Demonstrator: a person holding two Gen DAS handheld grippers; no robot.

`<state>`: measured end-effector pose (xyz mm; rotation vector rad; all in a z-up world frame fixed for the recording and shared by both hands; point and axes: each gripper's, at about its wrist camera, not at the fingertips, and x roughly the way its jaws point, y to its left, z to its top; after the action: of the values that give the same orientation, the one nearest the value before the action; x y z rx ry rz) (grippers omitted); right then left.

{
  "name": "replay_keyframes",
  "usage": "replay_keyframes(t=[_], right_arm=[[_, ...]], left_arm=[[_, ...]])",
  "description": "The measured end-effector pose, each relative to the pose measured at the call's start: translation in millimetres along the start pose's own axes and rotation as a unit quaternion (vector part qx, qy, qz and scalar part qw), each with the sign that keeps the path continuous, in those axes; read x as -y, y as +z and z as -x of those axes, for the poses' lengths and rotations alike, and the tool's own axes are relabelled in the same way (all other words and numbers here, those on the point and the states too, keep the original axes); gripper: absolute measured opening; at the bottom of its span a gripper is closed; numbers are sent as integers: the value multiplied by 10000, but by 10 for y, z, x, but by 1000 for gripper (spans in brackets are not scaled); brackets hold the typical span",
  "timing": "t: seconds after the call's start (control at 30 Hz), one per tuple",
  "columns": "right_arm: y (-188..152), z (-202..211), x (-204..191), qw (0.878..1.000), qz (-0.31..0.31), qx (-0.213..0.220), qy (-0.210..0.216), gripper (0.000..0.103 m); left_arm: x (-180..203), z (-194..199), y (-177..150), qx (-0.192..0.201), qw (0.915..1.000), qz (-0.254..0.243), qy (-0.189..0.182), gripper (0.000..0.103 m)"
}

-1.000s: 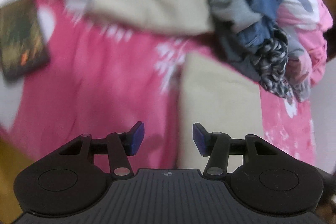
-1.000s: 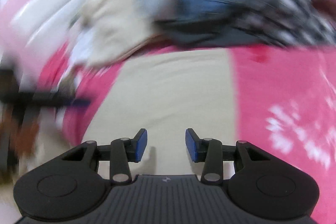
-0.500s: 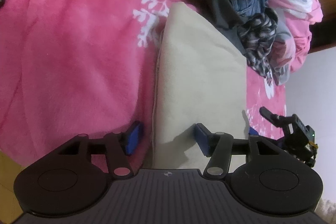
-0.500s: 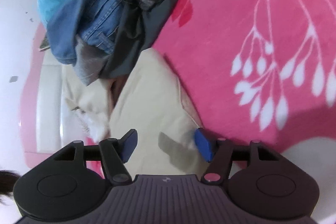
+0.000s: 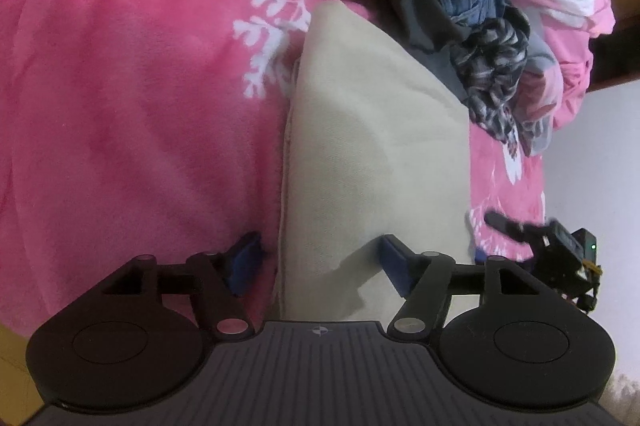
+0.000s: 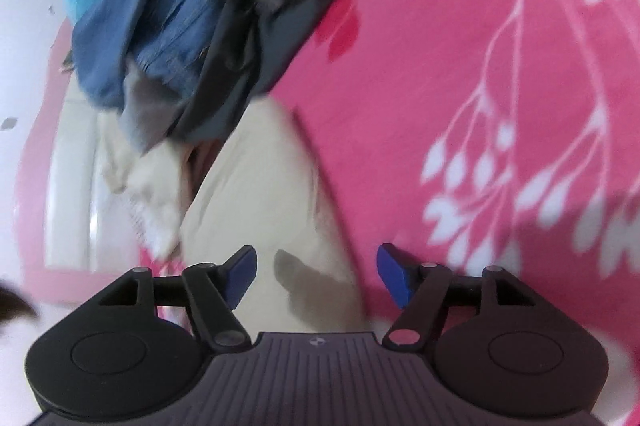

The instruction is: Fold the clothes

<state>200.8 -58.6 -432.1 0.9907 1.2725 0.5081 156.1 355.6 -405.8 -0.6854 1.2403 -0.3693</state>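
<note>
One beige garment (image 5: 376, 146) lies folded; the far pile (image 5: 480, 6) waits. Both the left gripper (image 5: 320, 266) and the right gripper (image 6: 316, 272) are wide open and hold nothing.

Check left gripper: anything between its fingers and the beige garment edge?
Nothing visible. The left gripper is open and straddles the near edge of the folded beige fabric garment on the pink floral blanket. The dark pile of clothes lies farther back, covering only its far corner.
</note>
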Motion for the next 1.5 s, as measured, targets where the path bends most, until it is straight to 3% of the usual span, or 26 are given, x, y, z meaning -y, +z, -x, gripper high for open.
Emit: replay_keyframes(t=[0.1,0.2,0.33,0.4,0.47,0.57,0.73,0.8,0.93,1.03,1.17,1.3,1.5], right_arm=[[-187,-92,-55,9980,263,-573,8,69],[-218,-156,-106,9976,366,-584,-87,69],[-86,-283,-92,9981,142,-565,218,66],[-95,-259,-114,9974,295,-622,193,60],[-108,-228,-134,9966,447,-677,163,37],[-147,-79,-77,9965,325,-627,443,26],[-279,233,-91,9966,509,-501,402,26],[-331,463,-54,9973,567,-340,307,26],[-336,1032,212,9994,270,183,-66,26],[-328,1350,534,9977,-150,411,-516,35],[-318,1448,814,9960,-618,415,-491,44],[-311,1408,632,9949,-364,440,-831,46],[-411,1756,113,9745,333,1487,-1649,47]], left_arm=[[13,0,-7,-4,10000,-43,21,67],[20,-1,-7,-18,10000,-52,43,67],[82,-13,-9,-48,9998,-129,139,68],[154,-29,-16,-80,9996,-207,182,68],[231,-48,-29,-85,9993,-238,272,68],[339,-65,-51,-35,9989,-191,434,70],[519,-81,-105,-15,9990,-84,437,69],[642,-147,-156,-146,9997,-72,156,69],[1078,-475,-376,-483,9972,-513,-259,69],[1435,-833,-573,-690,9921,-970,-405,69],[1581,-1012,-664,-646,9903,-1219,-139,75],[1447,-905,-585,-685,9919,-1068,-54,68],[1278,-571,-518,-536,9908,-1221,233,68]])
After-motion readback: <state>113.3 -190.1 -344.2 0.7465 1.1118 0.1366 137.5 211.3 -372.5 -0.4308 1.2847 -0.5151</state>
